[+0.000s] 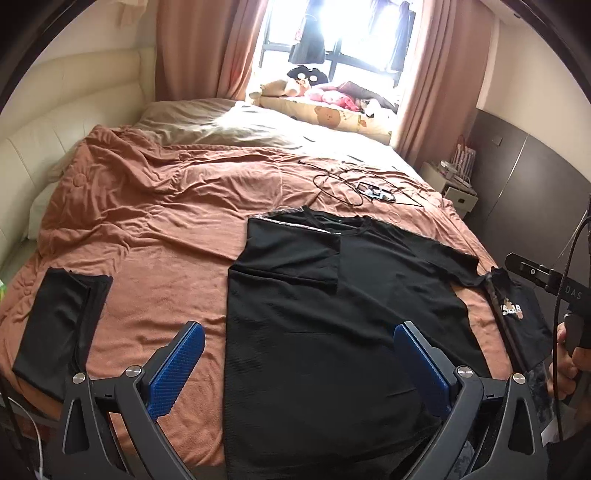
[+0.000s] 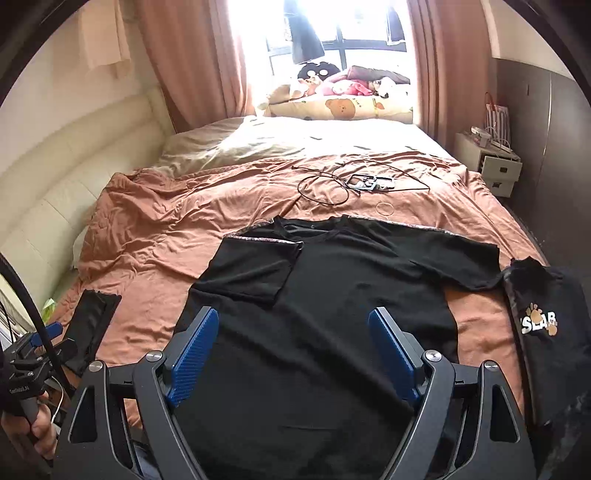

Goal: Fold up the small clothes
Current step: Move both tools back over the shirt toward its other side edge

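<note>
Both wrist cameras looked from the bed's (image 1: pixel 155 206) foot toward the window (image 2: pixel 332 33), close above the black T-shirt (image 1: pixel 332 314). The left view sat further left; both shared the shirt.

A black T-shirt (image 1: pixel 332 314) lies flat on a bed (image 1: pixel 155 221) with a rust-brown cover, its left sleeve (image 1: pixel 291 254) folded inward. The left tool (image 1: pixel 295 365) hovers above its hem, blue pads (image 1: pixel 177 369) spread apart. A folded black garment (image 1: pixel 59 325) lies to the left, a printed one (image 1: pixel 521 317) to the right.
</note>
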Demonstrator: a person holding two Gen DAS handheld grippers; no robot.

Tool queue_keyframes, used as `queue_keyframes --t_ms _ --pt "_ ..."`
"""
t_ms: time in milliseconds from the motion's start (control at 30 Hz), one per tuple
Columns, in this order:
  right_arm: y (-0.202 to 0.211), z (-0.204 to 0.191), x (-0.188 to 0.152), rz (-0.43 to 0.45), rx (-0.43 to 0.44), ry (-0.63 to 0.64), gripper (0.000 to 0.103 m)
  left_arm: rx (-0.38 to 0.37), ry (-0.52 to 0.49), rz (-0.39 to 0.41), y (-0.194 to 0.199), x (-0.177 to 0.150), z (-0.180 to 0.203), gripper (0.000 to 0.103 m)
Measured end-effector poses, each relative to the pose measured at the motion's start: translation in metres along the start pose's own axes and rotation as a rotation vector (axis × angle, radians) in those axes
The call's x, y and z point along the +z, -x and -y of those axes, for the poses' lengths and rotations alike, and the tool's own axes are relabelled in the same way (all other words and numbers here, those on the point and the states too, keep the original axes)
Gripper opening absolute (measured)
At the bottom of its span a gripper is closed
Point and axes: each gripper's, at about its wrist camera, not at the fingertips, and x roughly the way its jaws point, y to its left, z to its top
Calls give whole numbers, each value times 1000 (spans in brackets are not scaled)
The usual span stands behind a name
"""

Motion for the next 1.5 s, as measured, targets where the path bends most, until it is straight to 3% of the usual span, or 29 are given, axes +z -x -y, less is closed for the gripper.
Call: queue_keyframes --t_ms 233,467,633,800,1133,1500 --pt "26 15 -17 -12 -50 -31 82 25 -53 20 12 -23 26 103" --pt "30 39 -34 -99 -62 -33 85 -43 -74 -14 4 -41 57 103" --pt "44 55 -37 -69 -72 -15 103 -97 -106 -33 -7 -50 86 103" --pt "55 76 -54 -60 -76 -32 103 -158 -128 -51 -14 -60 115 103" --pt "79 111 -82 -41 -80 -94 103 -175 -132 -79 -20 -74 160 103" --pt "63 154 -83 13 -118 -232 103 -223 -179 -79 -48 -57 192 103"
